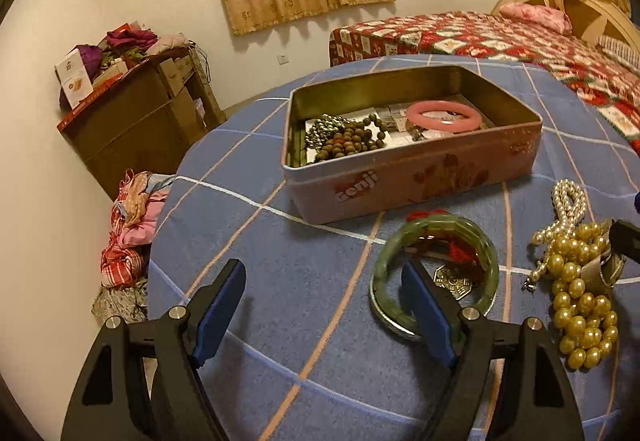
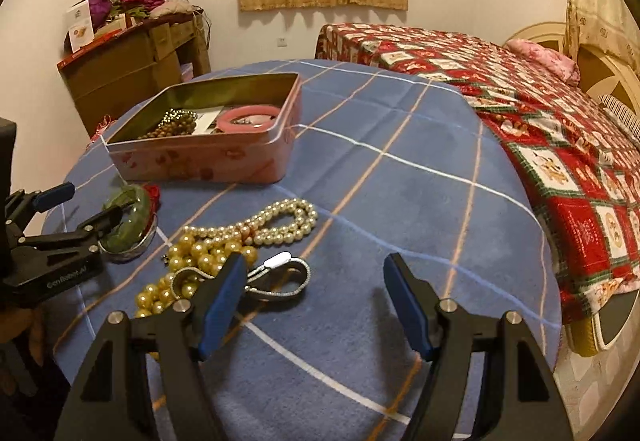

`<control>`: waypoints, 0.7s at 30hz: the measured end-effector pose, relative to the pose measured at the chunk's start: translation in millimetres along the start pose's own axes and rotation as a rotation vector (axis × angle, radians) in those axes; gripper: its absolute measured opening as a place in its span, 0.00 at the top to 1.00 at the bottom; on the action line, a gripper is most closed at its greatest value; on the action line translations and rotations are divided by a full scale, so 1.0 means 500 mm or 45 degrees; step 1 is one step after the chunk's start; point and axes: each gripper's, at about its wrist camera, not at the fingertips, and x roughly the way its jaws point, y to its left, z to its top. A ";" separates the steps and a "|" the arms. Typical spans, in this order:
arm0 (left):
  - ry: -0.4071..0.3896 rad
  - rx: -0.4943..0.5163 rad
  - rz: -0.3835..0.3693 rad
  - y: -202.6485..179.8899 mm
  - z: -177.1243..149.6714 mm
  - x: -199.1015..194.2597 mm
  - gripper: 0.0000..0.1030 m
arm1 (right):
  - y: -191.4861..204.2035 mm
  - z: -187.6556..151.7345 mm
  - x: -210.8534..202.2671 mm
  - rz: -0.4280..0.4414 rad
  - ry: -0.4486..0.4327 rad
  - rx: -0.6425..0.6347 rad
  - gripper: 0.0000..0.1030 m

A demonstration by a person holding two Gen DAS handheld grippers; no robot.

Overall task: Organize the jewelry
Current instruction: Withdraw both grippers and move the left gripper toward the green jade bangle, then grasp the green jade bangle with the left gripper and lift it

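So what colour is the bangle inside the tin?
Pink. The bangle lies in the tin; clearest in the left wrist view.

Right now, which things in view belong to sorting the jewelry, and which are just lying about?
Job:
- pink metal tin
- green jade bangle
- white pearl necklace
- gold bead strand
- silver mesh watch band

Lying about:
- brown wooden cabinet
- red patterned bed quilt
- clothes heap on the floor
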 end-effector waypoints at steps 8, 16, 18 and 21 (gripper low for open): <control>-0.034 -0.064 -0.033 0.022 -0.006 -0.021 0.22 | -0.004 -0.005 -0.007 -0.015 -0.023 0.009 0.29; 0.011 -0.003 -0.081 -0.008 0.000 0.005 0.42 | 0.002 -0.006 -0.012 -0.016 -0.040 0.003 0.29; 0.027 -0.015 -0.129 -0.008 0.000 0.008 0.67 | 0.000 -0.008 -0.010 -0.012 -0.040 0.008 0.29; 0.021 -0.018 -0.180 -0.011 0.000 0.005 0.91 | 0.000 -0.008 -0.009 -0.007 -0.041 0.013 0.29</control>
